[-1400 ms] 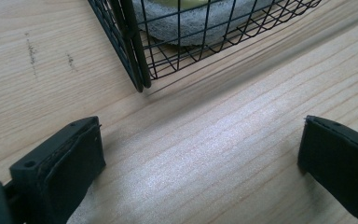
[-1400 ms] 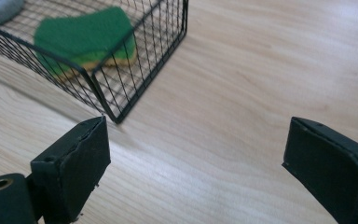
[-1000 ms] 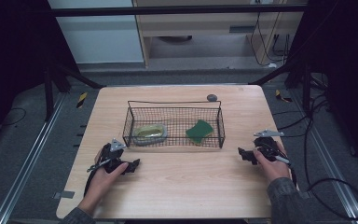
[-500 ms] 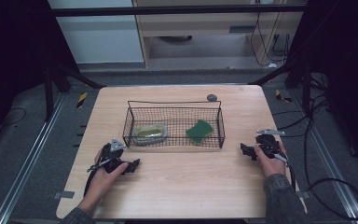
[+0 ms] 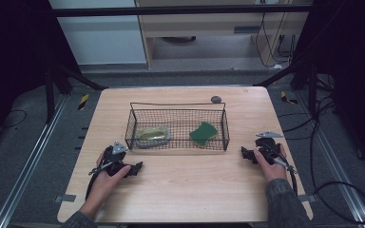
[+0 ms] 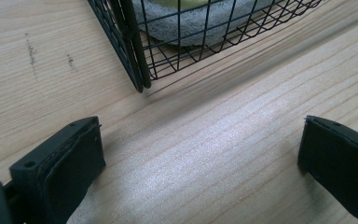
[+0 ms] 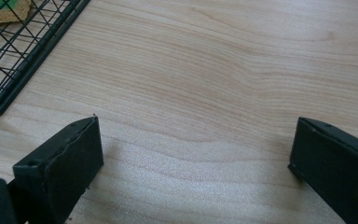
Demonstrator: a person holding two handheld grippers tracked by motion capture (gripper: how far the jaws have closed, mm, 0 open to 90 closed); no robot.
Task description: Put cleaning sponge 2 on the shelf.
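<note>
Wire basket (image 5: 177, 127) between both | left hand-held gripper (image 5: 135, 169) released | right hand-held gripper (image 5: 244, 154) released, opening

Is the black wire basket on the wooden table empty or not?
Not empty: the black wire basket holds a green sponge and a grey-and-yellow sponge.

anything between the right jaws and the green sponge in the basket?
Yes: the basket's wire end wall. The right gripper sits on the table outside the basket's right end, jaws open and empty; the green sponge lies inside. From above nothing covers it.
</note>
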